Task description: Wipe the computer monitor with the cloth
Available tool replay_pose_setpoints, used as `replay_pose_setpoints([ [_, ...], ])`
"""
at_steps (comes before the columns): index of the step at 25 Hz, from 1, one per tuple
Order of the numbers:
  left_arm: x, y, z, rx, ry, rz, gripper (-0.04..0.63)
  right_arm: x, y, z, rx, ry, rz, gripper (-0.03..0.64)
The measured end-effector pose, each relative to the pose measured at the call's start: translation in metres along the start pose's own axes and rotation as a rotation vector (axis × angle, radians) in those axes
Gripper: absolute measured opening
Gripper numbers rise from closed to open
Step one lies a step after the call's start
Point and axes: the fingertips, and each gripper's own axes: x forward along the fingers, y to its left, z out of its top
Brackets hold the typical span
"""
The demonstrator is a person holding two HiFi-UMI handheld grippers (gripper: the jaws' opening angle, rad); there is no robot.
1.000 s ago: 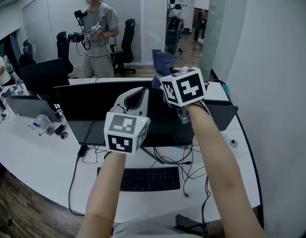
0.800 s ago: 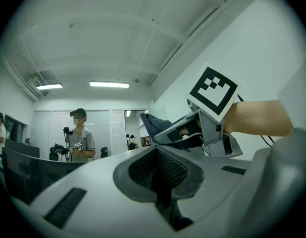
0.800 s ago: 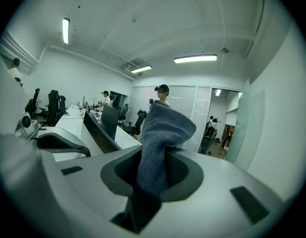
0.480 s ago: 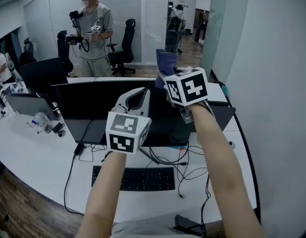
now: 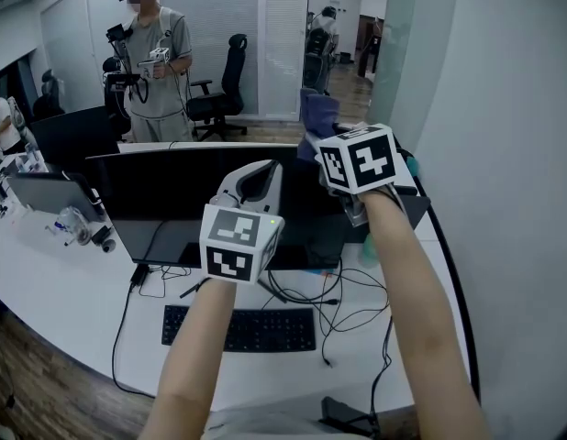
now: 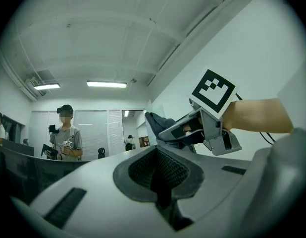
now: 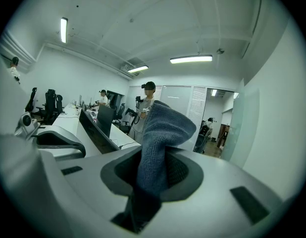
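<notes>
The black computer monitor [image 5: 173, 200] stands on the white desk [image 5: 72, 282], its dark screen facing me. Both grippers are raised in front of its right half. My right gripper [image 5: 327, 145] is shut on a blue-grey cloth [image 5: 318, 115], which sticks up above the monitor's top edge. In the right gripper view the cloth [image 7: 162, 138] bulges out from between the jaws of the right gripper [image 7: 155, 175]. My left gripper [image 5: 256, 180] hangs lower and to the left of it, shut with nothing between its jaws. The left gripper view shows the left gripper [image 6: 157, 170], the cloth [image 6: 157, 124] and the right gripper [image 6: 185, 129].
A black keyboard [image 5: 238, 328] and loose cables [image 5: 343, 291] lie on the desk below the monitor. A laptop [image 5: 40, 195] and small items sit at the left. A person [image 5: 150, 58] with grippers stands behind, beside an office chair [image 5: 219, 85]. A white wall [image 5: 504, 154] closes the right side.
Both grippers have drifted slightly right and the right one, still holding the cloth, a little lower. The monitor and the person behind have slid left in the view.
</notes>
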Motion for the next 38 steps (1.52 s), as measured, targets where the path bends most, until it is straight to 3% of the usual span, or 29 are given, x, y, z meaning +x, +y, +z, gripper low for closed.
replay_pose_setpoints([
  [29,0.026,-0.035,-0.001,-0.010,-0.006,-0.056,0.009,-0.029,-0.064,-0.019,0.060,-0.009,-0.015,0.092],
  [38,0.033,-0.039,-0.004,-0.005,-0.003,-0.068,0.009,-0.038,-0.087,-0.028,0.187,-0.041,0.000,0.092],
])
